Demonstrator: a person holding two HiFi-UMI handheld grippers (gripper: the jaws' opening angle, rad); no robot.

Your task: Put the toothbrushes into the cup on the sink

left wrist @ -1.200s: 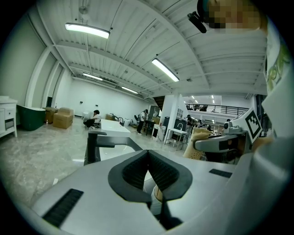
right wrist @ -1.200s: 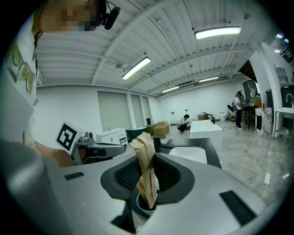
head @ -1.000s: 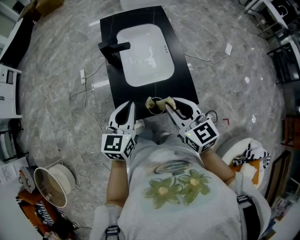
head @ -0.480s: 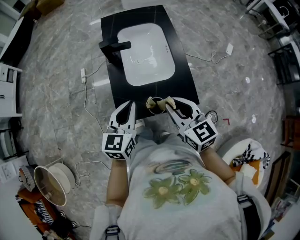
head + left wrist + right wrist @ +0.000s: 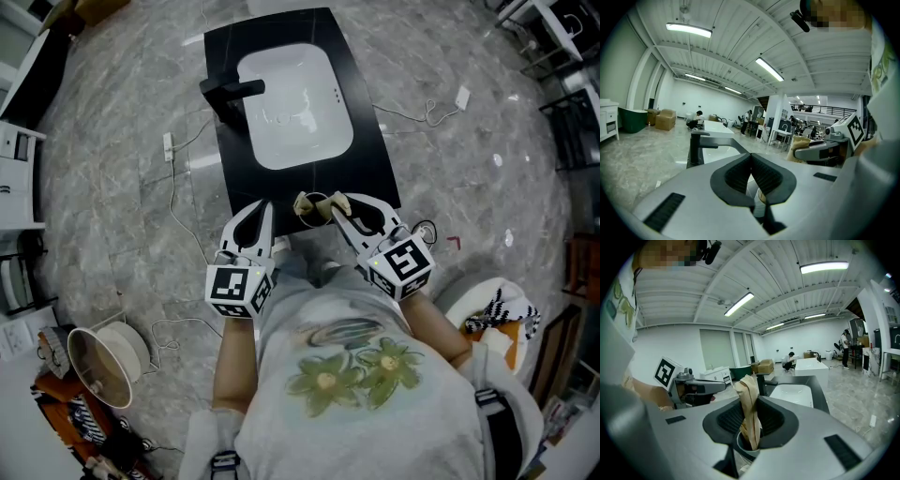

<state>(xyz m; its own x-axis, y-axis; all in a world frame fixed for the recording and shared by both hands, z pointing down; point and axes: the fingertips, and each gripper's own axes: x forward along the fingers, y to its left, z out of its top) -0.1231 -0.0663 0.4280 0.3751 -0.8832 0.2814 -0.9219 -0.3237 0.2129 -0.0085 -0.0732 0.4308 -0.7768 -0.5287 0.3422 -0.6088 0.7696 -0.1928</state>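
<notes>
Caught mid-insertion: right gripper (image 5: 750, 414) clamped on tan paper-wrapped pack (image 5: 746, 390), prob. the toothbrushes, lower end down in cup (image 5: 741, 443) at near edge of sink (image 5: 375, 183). Stood roughly upright, long axis vertical, top end up. Next called for easing jaws apart & lifting clear w/o tipping cup; left gripper (image 5: 751, 164) closed, empty.

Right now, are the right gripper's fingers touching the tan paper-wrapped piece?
Touching: the right gripper view shows both fingers of the right gripper pressed against the tan paper-wrapped piece.
</notes>
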